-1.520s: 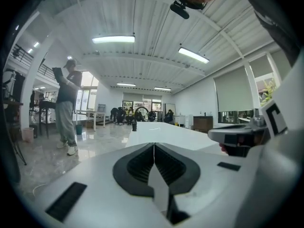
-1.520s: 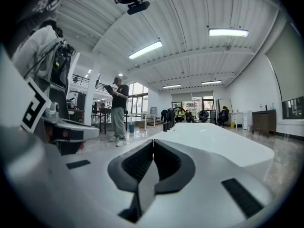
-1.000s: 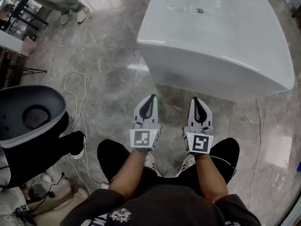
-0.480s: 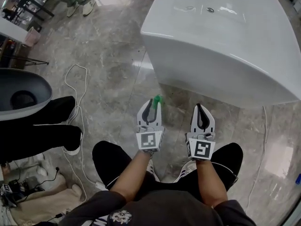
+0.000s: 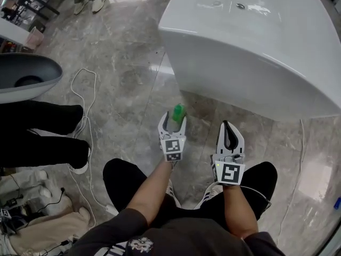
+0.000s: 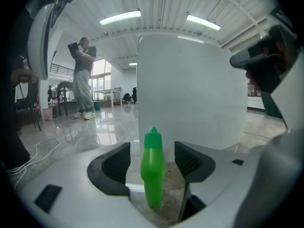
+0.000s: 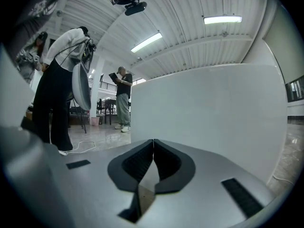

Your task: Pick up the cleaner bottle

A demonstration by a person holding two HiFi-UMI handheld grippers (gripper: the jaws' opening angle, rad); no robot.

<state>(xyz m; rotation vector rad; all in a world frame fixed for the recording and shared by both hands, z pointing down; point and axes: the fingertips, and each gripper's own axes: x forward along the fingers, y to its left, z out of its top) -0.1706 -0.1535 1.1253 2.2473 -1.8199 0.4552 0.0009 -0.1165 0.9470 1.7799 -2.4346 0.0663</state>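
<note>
Cleaner bottle: a green cleaner bottle [image 5: 178,111] with a pointed cap is seen standing upright on the floor [image 5: 122,79], near the foot of the white tub [image 5: 250,47], below its near corner
Left gripper: the left gripper [image 5: 175,119] is held just behind the bottle and aimed at it; its fingers [image 6: 114,167] are spread wide and have just been opening, with the bottle framed between them
Contact: a gap is seen on each side of the bottle, so it is touched by neither finger
Right gripper: the right gripper [image 5: 230,128] is held beside the left one, apart from the bottle; its fingers are pressed together tip to tip, with nothing between them
Floor: grey, marbled and glossy; a white cable [image 5: 85,121] is laid in loops on it, well apart from the bottle
Background: a standing person [image 6: 83,80] is seen far off in the left gripper view
</note>
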